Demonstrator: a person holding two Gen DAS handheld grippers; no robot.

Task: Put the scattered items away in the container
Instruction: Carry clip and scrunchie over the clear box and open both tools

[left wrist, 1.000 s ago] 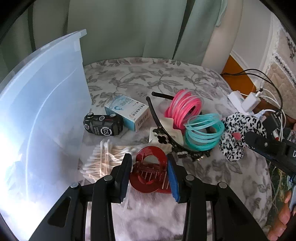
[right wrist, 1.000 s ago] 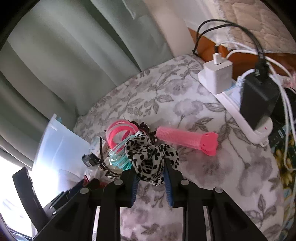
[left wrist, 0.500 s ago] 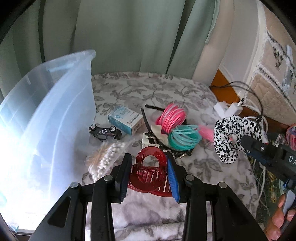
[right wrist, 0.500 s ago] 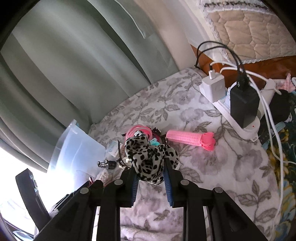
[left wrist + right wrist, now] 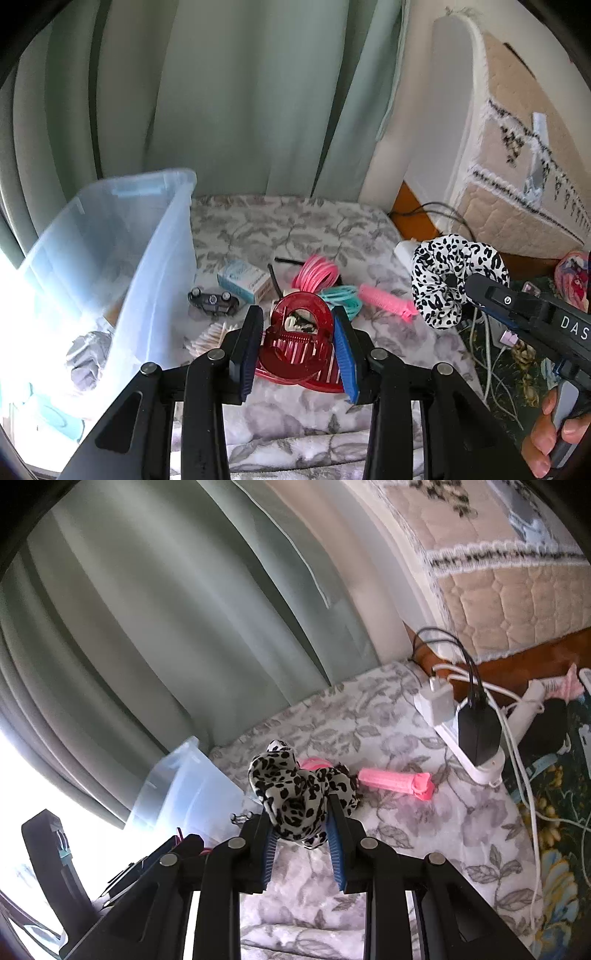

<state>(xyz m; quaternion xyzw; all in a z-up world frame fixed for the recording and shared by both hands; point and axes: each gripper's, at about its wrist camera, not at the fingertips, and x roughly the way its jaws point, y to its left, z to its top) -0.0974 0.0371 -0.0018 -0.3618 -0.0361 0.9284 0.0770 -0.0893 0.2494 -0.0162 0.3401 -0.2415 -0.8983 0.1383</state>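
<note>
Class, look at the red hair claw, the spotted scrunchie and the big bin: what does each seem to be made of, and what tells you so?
Hair claw: likely hard plastic, glossy and see-through red, with moulded teeth.
Scrunchie: fabric, matte, gathered into soft folds; the fibre can't be told.
Bin: probably thin plastic, smooth and translucent, since things inside show through its wall.

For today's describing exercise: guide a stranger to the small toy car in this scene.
Start at the big clear plastic bin on the floral blanket. Just outside its near corner lies a toy car, beside the small blue-and-white box. Unlike its bright neighbours it is dark, belly-up, wheels in the air.
</note>
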